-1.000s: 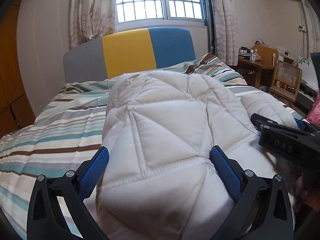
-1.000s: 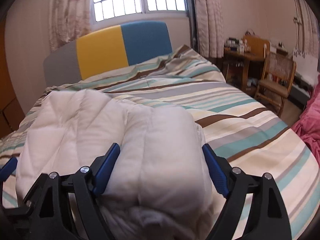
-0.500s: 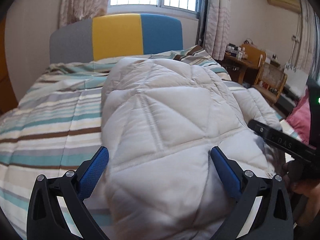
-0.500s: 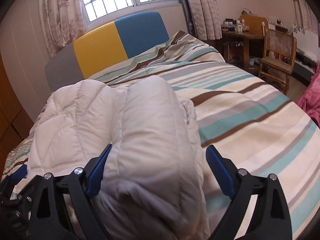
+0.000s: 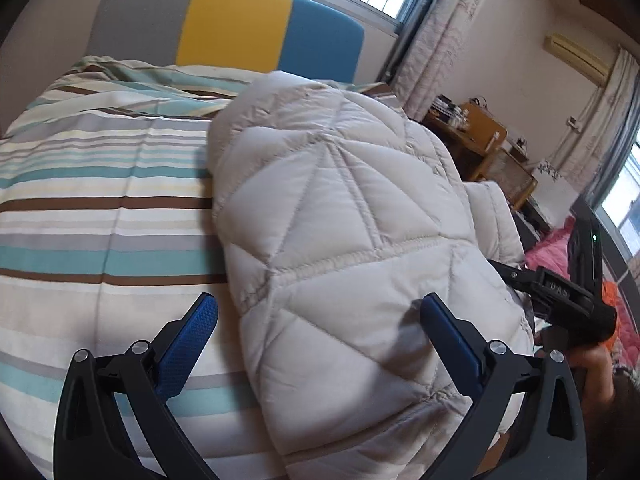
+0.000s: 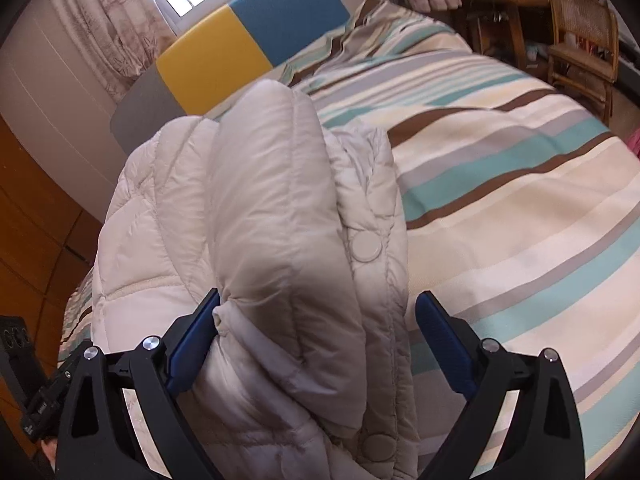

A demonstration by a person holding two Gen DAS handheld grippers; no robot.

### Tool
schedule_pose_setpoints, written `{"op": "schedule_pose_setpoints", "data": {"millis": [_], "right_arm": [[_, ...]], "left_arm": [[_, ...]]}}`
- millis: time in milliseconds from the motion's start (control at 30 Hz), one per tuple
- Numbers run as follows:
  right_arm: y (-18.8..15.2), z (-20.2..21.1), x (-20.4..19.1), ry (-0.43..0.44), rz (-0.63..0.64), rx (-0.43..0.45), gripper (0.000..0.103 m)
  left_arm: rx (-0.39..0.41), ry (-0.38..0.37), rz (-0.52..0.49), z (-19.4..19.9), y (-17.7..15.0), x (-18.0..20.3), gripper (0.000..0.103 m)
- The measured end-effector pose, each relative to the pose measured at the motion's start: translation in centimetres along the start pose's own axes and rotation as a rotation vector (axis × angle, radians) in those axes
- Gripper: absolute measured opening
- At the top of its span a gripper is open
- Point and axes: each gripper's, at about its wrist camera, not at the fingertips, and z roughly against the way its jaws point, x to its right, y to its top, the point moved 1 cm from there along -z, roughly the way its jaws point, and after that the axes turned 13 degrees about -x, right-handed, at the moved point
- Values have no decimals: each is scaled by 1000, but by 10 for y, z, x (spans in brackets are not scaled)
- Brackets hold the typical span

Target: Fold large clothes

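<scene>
Left gripper (image 5: 320, 332), jaws spread wide, straddles the edge of a cream quilted down jacket (image 5: 340, 240); its right blue pad presses the fabric without clamping it. Right gripper (image 6: 318, 332), likewise parted, brackets a bunched sleeve roll (image 6: 276, 216) of the same jacket, which lies folded on the striped bedspread (image 6: 520, 208). Left view alone shows triangular quilting and a stitched seam; right view alone shows snap buttons (image 6: 366, 246) along the placket. Headboard (image 5: 240, 26) panels are grey, yellow and blue.
</scene>
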Motion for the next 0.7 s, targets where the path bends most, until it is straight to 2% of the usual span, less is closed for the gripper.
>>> {"op": "schedule_pose_setpoints", "data": {"millis": [133, 300, 367, 533, 700], "right_arm": [[6, -8, -3, -2, 3, -71, 95], [9, -16, -14, -56, 39, -76, 94], [8, -19, -18, -66, 44, -72, 94], [5, -18, -21, -69, 64, -54, 88], [3, -19, -19, -35, 57, -52, 87]], "left_arm": [[-68, 20, -8, -16, 7, 4, 100], [-132, -82, 106, -28, 6, -10, 100], [-139, -94, 119, -29, 5, -11, 100], [-137, -50, 54, -27, 6, 1, 100], [-122, -36, 35, -25, 6, 6, 92]]}}
